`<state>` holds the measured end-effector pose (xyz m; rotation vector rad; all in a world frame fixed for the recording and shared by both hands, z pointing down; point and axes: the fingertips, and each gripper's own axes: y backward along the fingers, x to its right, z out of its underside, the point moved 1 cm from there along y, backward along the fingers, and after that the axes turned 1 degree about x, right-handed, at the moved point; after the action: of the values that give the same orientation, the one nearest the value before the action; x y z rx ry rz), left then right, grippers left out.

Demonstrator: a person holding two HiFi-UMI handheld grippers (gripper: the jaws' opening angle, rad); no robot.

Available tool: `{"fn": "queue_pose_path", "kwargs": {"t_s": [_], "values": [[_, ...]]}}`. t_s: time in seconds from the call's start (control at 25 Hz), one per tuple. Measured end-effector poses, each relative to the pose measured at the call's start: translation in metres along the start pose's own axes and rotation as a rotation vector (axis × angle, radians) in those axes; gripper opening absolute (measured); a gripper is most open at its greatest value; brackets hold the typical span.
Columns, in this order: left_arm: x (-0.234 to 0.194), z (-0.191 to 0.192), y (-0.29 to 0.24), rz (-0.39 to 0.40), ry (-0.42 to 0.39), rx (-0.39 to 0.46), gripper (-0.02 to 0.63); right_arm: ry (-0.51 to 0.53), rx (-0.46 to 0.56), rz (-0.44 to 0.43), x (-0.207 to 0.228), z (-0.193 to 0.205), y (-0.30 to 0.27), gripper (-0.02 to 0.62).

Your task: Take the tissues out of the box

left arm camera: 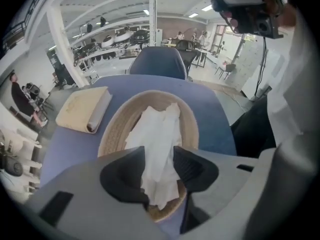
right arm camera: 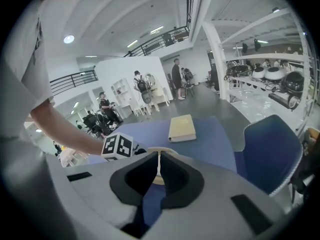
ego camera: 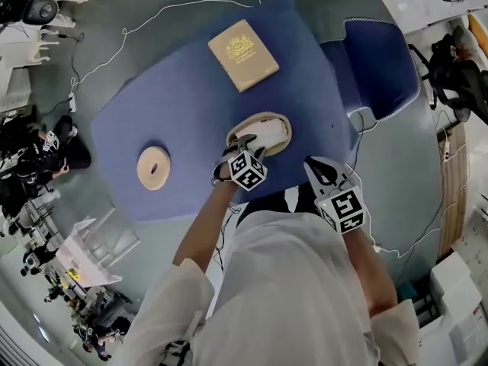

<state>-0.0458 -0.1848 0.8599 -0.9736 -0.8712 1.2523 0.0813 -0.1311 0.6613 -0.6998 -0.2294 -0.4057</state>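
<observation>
A flat cream tissue box [ego camera: 244,54] lies at the far side of the blue table [ego camera: 152,120]; it also shows in the left gripper view [left arm camera: 82,109] and the right gripper view [right arm camera: 181,127]. Nearer to me stands an oval woven basket [ego camera: 284,128] holding white tissue [ego camera: 268,134]. My left gripper [ego camera: 242,143] hovers over the basket's near end. Its jaws stand apart [left arm camera: 160,156], and the crumpled tissue [left arm camera: 157,129] lies between them, spreading into the basket [left arm camera: 112,129]. My right gripper [ego camera: 320,172] waits at the table's near edge, shut and empty [right arm camera: 158,159].
A round woven disc with a hole [ego camera: 154,168] sits on the table's left part. A blue chair [ego camera: 377,59] stands at the far right corner. White cable runs over the floor beyond the table [ego camera: 191,4]. People and equipment fill the room's left side.
</observation>
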Motion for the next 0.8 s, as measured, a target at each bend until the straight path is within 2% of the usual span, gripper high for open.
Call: {"fn": "queue_pose_path", "kwargs": {"t_s": [0.24, 0.4, 0.56, 0.8], "values": [[-0.006, 0.007, -0.013, -0.055, -0.014, -0.056, 0.147, 0.000, -0.014, -0.034, -0.004, 0.005, -0.005, 0.038], [-0.005, 0.010, -0.014, -0.067, -0.020, -0.062, 0.030, 0.009, -0.026, -0.056, -0.001, 0.006, -0.009, 0.038], [0.003, 0.004, -0.002, -0.062, 0.015, -0.011, 0.015, 0.022, -0.043, -0.077, 0.004, 0.005, -0.010, 0.038], [0.000, -0.002, 0.027, -0.136, 0.119, 0.090, 0.014, 0.056, -0.052, -0.120, 0.005, -0.004, -0.013, 0.038]]}}
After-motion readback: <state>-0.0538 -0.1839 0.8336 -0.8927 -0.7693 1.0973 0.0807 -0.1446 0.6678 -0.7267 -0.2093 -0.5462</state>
